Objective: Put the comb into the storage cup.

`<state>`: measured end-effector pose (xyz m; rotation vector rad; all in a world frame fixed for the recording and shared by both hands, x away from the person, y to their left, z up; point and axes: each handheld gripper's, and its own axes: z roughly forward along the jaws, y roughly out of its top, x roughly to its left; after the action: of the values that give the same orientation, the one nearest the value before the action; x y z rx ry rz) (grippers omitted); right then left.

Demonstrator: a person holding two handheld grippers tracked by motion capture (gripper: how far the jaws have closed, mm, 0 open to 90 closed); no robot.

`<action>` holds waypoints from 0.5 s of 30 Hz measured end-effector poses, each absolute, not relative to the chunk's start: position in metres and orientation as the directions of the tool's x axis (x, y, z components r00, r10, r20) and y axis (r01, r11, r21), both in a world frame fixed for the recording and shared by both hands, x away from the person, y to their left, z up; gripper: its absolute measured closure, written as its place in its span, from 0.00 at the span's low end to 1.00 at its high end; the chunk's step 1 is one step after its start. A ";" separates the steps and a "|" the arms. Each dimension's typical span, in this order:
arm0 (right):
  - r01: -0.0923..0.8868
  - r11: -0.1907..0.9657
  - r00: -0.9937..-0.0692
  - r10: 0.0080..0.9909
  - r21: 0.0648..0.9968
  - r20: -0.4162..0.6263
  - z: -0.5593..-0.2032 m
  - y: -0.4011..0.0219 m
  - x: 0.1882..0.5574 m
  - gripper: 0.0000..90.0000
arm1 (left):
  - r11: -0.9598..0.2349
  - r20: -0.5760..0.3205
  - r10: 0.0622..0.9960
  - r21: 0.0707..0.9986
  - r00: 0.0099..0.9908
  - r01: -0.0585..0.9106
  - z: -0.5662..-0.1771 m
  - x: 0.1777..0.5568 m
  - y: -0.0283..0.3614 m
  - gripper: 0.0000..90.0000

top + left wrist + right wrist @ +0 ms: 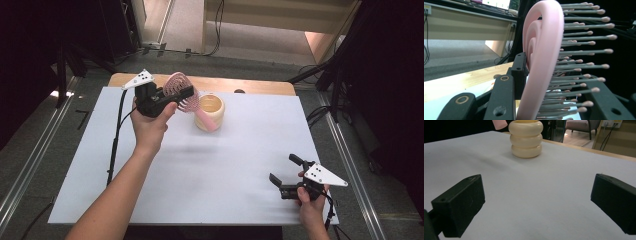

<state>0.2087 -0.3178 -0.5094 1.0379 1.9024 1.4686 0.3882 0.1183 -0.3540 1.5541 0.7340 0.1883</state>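
- The left gripper has its fingers clamped on the head of a pink hairbrush; in the left gripper view one black pad presses the curved pink back and the other sits among the bristles.
- The hairbrush is held clear of the table, near its far edge and left of centre; its handle slants down toward the rim of a cream ribbed cup; whether handle and rim touch I cannot tell.
- The cup stands upright on the white table top, near the middle of the far edge.
- The right gripper sits low near the table's near right corner; its fingers stand wide apart with nothing between them, facing the cup.
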 end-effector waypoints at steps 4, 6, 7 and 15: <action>0.256 0.120 -0.574 0.817 0.959 0.051 -0.509 -0.318 0.209 0.00 | 0.050 -0.304 0.550 0.942 0.778 0.332 -0.351 0.392 0.116 0.71; 0.257 0.120 -0.575 0.817 0.959 0.052 -0.509 -0.318 0.209 0.00 | 0.055 -0.307 0.547 0.941 0.779 0.333 -0.349 0.394 0.116 0.71; 0.257 0.121 -0.575 0.817 0.959 0.051 -0.509 -0.318 0.209 0.00 | 0.062 -0.314 0.544 0.940 0.778 0.335 -0.349 0.395 0.115 0.71; 0.257 0.121 -0.577 0.815 0.959 0.051 -0.510 -0.318 0.208 0.00 | 0.067 -0.313 0.546 0.941 0.777 0.332 -0.344 0.401 0.112 0.71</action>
<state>0.2085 -0.3179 -0.5095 1.0341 1.9065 1.4708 0.4014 0.1116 -0.3445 1.5377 0.7343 0.1855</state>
